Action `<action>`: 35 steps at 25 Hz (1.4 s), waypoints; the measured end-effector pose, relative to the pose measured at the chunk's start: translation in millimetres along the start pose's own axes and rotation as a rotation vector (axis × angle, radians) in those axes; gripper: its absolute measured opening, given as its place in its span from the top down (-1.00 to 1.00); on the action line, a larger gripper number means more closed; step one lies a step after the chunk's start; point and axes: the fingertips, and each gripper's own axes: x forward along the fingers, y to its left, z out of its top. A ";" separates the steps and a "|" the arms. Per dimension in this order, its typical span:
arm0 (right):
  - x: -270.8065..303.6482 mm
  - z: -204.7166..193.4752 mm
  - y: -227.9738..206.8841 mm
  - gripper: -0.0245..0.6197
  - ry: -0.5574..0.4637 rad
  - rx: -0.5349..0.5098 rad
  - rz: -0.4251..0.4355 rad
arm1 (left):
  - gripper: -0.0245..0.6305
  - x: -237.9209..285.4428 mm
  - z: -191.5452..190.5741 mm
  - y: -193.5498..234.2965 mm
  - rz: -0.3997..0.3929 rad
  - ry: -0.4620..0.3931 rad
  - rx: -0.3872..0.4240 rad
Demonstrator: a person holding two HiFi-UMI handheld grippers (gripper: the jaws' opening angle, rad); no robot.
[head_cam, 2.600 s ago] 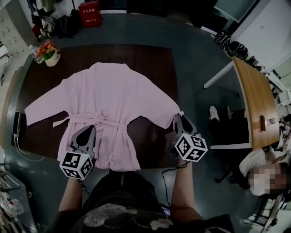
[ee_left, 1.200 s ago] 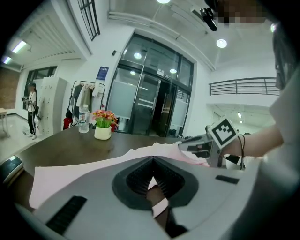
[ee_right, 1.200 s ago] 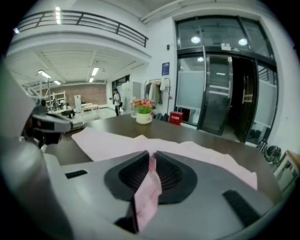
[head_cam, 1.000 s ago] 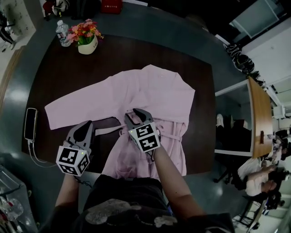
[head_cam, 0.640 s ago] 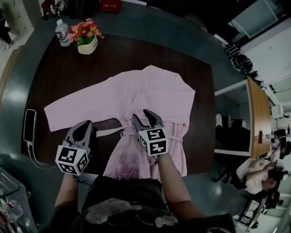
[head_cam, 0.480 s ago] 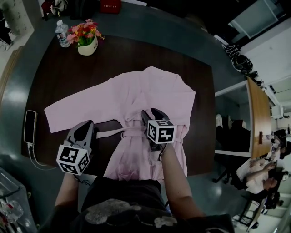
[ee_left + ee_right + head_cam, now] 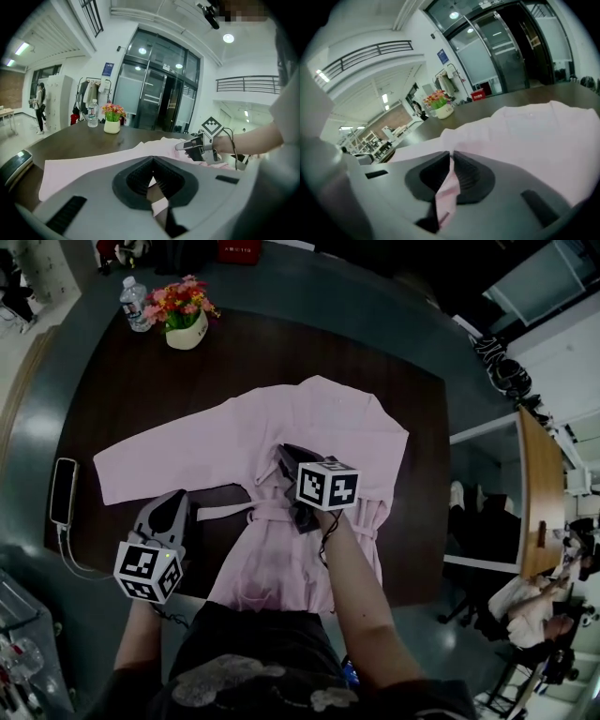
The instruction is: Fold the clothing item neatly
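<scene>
A pink robe lies spread on the dark table, its right sleeve folded in over the body and its left sleeve still stretched out. My left gripper rests near the table's front edge, shut on the end of the robe's belt; a pink strip shows in its jaws. My right gripper sits over the robe's middle near the waist. Its jaws have just been closing and are shut on a fold of pink cloth. The right gripper also shows in the left gripper view.
A flower pot and a water bottle stand at the table's far left corner. A phone with a cable lies at the left edge. A wooden table and seated people are off to the right.
The right gripper slid across the robe's waist, rolled onto its side and closed on the cloth. The left gripper stayed put. The right sleeve, spread out earlier, now lies folded in.
</scene>
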 end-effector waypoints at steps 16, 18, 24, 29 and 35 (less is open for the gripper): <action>-52.2 2.5 96.4 0.62 -0.110 -0.161 0.153 | 0.90 -63.6 0.6 2.6 0.192 -0.032 0.002; -66.4 5.3 120.6 0.62 -0.137 -0.181 0.155 | 0.90 -68.2 2.9 12.6 0.187 -0.037 0.011; -72.9 -7.5 177.3 0.62 -0.156 -0.213 0.093 | 0.90 -67.8 2.6 36.8 0.067 -0.037 0.022; -57.8 -34.4 204.5 0.62 -0.154 -0.167 -0.013 | 0.90 -75.2 -2.4 58.8 -0.067 -0.006 0.076; -4.1 -57.8 261.4 0.62 -0.143 -0.173 -0.021 | 0.90 -103.7 -16.9 117.4 -0.081 0.022 0.082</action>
